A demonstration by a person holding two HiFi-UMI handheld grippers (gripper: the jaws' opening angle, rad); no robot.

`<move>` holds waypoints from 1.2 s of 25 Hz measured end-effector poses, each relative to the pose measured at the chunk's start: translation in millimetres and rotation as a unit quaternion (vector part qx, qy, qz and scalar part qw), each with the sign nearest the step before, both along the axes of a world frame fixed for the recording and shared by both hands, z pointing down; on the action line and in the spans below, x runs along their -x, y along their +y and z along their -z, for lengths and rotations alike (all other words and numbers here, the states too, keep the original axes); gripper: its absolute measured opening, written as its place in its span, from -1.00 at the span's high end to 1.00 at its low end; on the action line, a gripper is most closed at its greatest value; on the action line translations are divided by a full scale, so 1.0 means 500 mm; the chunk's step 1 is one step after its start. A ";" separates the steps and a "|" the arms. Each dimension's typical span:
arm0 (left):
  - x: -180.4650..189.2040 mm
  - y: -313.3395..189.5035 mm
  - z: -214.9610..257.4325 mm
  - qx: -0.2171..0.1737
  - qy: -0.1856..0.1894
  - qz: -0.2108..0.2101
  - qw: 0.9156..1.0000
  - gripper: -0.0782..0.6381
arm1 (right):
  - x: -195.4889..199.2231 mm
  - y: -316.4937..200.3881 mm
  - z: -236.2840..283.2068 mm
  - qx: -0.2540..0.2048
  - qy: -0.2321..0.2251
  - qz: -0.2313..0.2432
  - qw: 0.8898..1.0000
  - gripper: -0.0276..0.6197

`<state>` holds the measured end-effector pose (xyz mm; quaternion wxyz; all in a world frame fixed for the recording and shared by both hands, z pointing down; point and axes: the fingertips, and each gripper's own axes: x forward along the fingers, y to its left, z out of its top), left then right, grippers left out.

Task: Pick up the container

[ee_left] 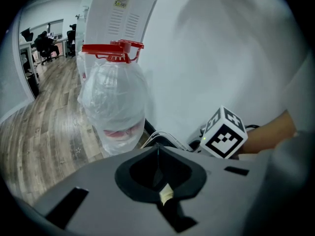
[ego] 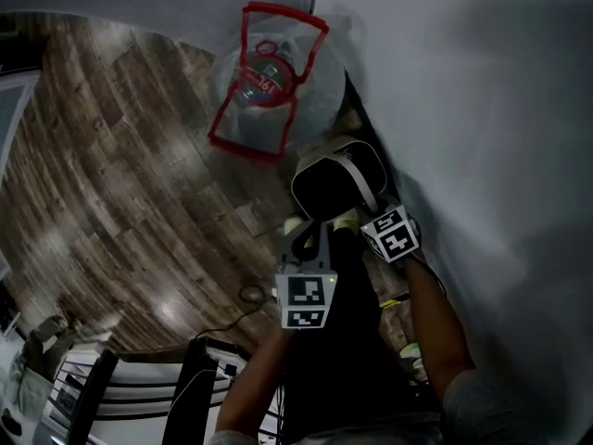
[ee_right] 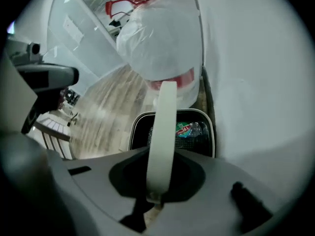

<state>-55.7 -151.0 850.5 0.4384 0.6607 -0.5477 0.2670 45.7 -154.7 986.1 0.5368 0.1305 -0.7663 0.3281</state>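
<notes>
- Two tongs are close over the container (ego: 320,193), a small bin with a white rim and a black inside, at the foot of a white wall (ego: 482,109).
- The right tongs (ego: 350,217) pinch the container's white handle (ego: 357,176). In the right gripper view the handle (ee_right: 165,132) rises as a flat band from between the jaws, which press on it from both sides.
- The left tongs (ego: 298,230) hover just beside the container, on its side away from the wall. In the left gripper view their jaws are pressed together with nothing between them.
- A bottle (ee_right: 192,130) with a green and red label lies inside the container.
- A clear bag (ego: 278,72) hung in a red frame (ego: 227,142) stands just beyond the container, also by the wall. Something red and green lies inside it.
- Wood floor (ego: 120,174) spreads out from the container on the side away from the wall.
- Whether the container's base touches the floor or hangs clear of it I cannot tell.
- The person's forearm (ego: 435,323) reaches toward the container from the near side, along the wall.
</notes>
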 end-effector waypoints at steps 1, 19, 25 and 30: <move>0.001 0.001 0.001 0.001 0.000 0.001 1.000 0.73 | 0.009 -0.003 -0.004 0.013 -0.004 -0.025 1.000 0.76; 0.066 0.069 0.069 0.004 -0.004 0.019 1.000 0.73 | 0.090 0.090 0.052 0.118 -0.022 0.008 0.993 0.84; 0.084 0.083 0.127 0.004 -0.006 0.018 1.000 0.73 | 0.092 0.122 0.132 0.135 -0.019 0.020 0.990 0.84; 0.115 0.065 0.235 -0.015 -0.014 0.021 1.000 0.73 | 0.100 0.102 0.261 0.128 -0.027 0.010 0.991 0.84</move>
